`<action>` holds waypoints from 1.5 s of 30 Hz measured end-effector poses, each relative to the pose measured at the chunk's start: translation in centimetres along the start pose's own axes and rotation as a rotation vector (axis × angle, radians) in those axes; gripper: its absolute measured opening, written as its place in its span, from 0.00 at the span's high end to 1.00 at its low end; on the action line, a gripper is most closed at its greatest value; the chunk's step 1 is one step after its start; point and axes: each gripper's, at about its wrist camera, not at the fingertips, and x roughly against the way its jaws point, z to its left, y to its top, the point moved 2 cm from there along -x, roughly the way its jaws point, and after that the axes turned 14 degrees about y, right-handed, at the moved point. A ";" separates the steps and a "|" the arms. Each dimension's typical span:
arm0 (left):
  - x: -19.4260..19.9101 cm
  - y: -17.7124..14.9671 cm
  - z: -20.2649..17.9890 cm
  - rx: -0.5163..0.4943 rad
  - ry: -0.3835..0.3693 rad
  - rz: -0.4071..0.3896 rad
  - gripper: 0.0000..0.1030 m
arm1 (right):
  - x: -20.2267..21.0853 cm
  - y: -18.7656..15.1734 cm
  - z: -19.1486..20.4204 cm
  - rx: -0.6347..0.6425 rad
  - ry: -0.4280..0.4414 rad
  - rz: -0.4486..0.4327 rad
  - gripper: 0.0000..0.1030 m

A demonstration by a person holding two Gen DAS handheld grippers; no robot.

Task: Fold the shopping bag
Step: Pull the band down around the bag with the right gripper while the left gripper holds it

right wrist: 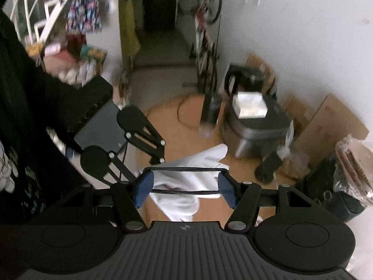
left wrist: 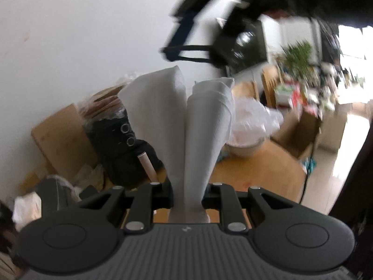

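Your left hand-held gripper (left wrist: 187,194) is clamped on the white shopping bag (left wrist: 200,126), and the fabric rises from between its fingers in two long folds, its long axis running straight away from you along the fingers. Your right hand-held gripper (right wrist: 185,184) stands with its blue pads (right wrist: 144,185) wide apart, gripping nothing (the black cords stretched between them look like part of the tool). The bag (right wrist: 184,179) lies just beyond and under that gap, above the wooden surface (right wrist: 186,121). The free cloth trails to the far right, so your right hand is better placed to pinch it.
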 end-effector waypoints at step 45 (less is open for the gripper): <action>-0.5 0.7 4.8 0.515 0.020 -0.041 0.82 | -6.1 -0.5 -3.6 -0.458 0.234 0.256 0.28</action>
